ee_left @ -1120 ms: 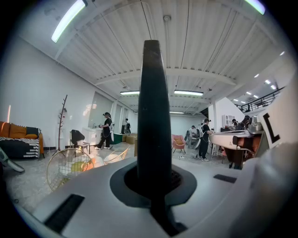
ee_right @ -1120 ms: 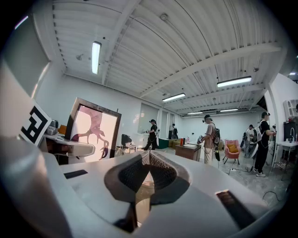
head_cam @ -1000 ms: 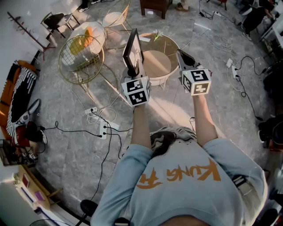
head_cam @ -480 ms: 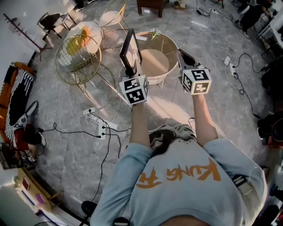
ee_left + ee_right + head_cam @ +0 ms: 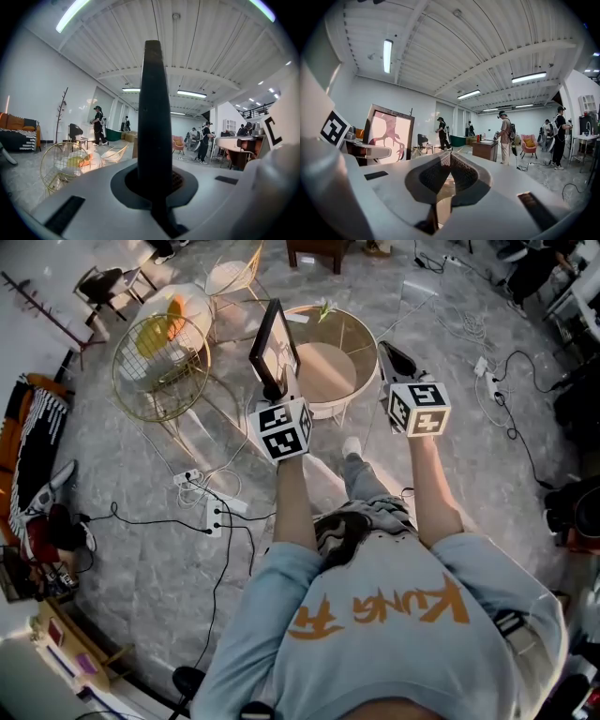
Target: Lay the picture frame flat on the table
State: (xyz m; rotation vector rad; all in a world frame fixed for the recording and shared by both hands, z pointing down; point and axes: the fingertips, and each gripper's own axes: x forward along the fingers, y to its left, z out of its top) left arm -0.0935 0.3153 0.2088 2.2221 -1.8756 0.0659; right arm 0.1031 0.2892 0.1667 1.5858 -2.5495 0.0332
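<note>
Left claw [image 5: 277, 388] pinches the upright picture frame [image 5: 275, 345] by its lower edge; right claw [image 5: 385, 350] pressed together.

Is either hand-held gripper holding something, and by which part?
The left hand-held gripper grips the picture frame by its lower edge, keeping it upright. The right hand-held gripper holds nothing.

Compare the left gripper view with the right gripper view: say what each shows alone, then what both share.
Left gripper view only: the picture frame seen edge-on, clamped upright in the left claw, and a gold wire basket at left. Right gripper view only: the frame's pink printed face, the right claw shut and empty, and a brown cabinet beyond it. Both: the frame, the ribbed white ceiling, and people standing in the background.
</note>
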